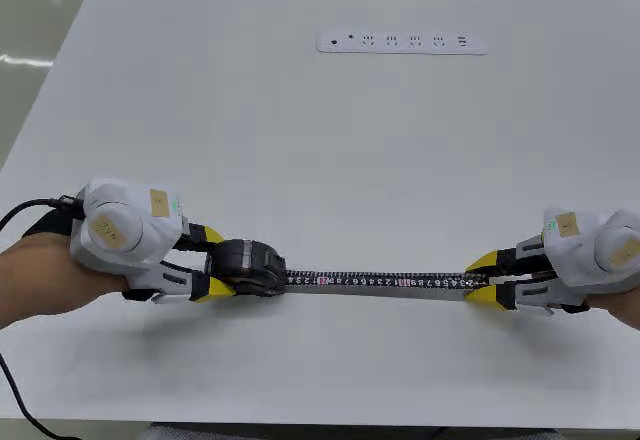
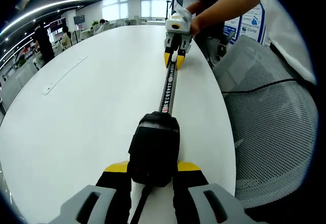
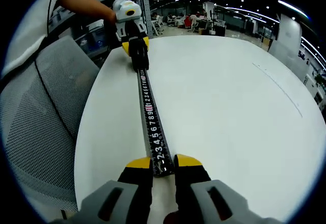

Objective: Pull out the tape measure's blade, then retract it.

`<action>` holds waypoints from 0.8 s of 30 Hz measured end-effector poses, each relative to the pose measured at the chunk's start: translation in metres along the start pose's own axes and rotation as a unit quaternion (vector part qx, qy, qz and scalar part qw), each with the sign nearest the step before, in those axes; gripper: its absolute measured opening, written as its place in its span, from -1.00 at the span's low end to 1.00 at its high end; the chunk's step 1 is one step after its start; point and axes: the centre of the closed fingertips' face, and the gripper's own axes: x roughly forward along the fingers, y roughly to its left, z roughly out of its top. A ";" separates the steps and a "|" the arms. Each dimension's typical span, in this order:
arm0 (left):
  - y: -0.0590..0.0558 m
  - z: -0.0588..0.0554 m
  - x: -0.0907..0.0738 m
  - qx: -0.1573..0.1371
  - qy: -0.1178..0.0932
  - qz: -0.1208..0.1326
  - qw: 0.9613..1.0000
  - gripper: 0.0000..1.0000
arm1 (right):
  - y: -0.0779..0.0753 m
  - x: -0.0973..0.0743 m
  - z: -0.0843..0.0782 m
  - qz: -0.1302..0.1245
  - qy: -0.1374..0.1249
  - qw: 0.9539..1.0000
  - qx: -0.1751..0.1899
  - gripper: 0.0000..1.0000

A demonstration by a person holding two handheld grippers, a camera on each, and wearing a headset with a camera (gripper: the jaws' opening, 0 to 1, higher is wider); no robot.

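Left claw (image 1: 213,262): clamped on tape measure case (image 1: 250,266), near counter (image 1: 300,140) front edge.
Right claw (image 1: 482,278): pinching blade (image 1: 380,281) tip.
Blade: drawn out flat along front edge, between claws.

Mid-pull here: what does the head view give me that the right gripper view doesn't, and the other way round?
Head view: the power strip with its sockets plain, and the whole span from above, left claw on the black case, right claw holding the blade. Right gripper view: the numerals close up by the pinched tip, and a mesh chair beside the table. Shared: the blade stretched flat from black case to right claw.
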 end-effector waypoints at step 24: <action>0.002 -0.002 0.000 -0.015 0.003 0.004 1.000 -0.41 | 0.004 0.001 0.005 0.002 0.018 1.000 0.001 -0.68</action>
